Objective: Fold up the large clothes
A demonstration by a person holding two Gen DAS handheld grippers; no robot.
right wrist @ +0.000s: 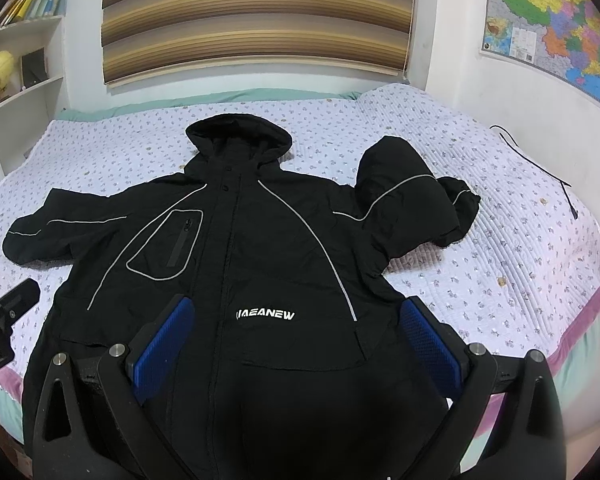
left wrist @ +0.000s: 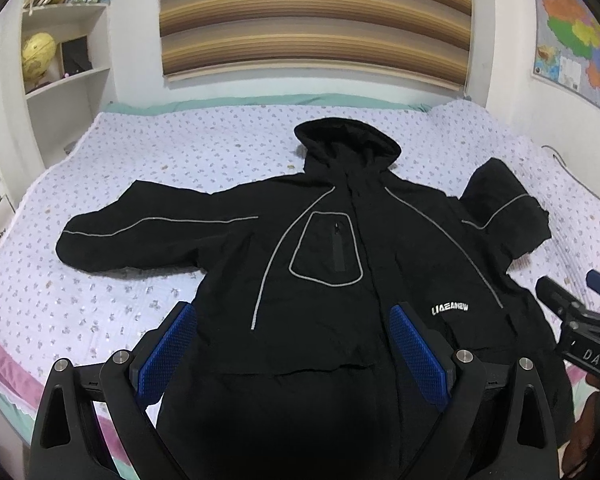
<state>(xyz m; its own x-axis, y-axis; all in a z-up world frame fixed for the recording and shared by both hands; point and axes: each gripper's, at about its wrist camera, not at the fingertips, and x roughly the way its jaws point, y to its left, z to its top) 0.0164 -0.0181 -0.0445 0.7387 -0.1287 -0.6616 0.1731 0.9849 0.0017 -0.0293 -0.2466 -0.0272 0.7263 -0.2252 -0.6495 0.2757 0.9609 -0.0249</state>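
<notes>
While the black hooded jacket (left wrist: 340, 248) lies spread face up across the middle of the bed (left wrist: 148, 160), its hem reaches down to the near edge, directly under both of our grippers. Its hood (right wrist: 238, 138) points toward the far edge, beneath the striped blind (right wrist: 260, 16). One sleeve (left wrist: 140, 236) stretches flat toward the left edge of the bed, while the other sleeve (right wrist: 412, 196) is bunched and doubled over on itself toward the right edge. Grey piping runs down the chest, around a zipped pocket (left wrist: 328, 248), and white lettering (right wrist: 265, 315) sits low on the front. We hold the left gripper (left wrist: 292, 344) with its jaws spread wide and nothing between the blue pads (left wrist: 168, 352); the lower left part of the jacket's front fills the gap between them, lying below rather than clamped. We hold the right gripper (right wrist: 296, 340) likewise wide apart and empty, the lettering and the lower right front showing between its pads. Each gripper appears at the edge of the other's view, near the hem. Beyond the flowered bedspread we see a white bookshelf (left wrist: 68, 40) with a yellow globe (left wrist: 38, 54) by the far left corner, a coloured map (right wrist: 556, 24) on the right wall, and a dark cable (right wrist: 540, 164) lying along the right edge.
</notes>
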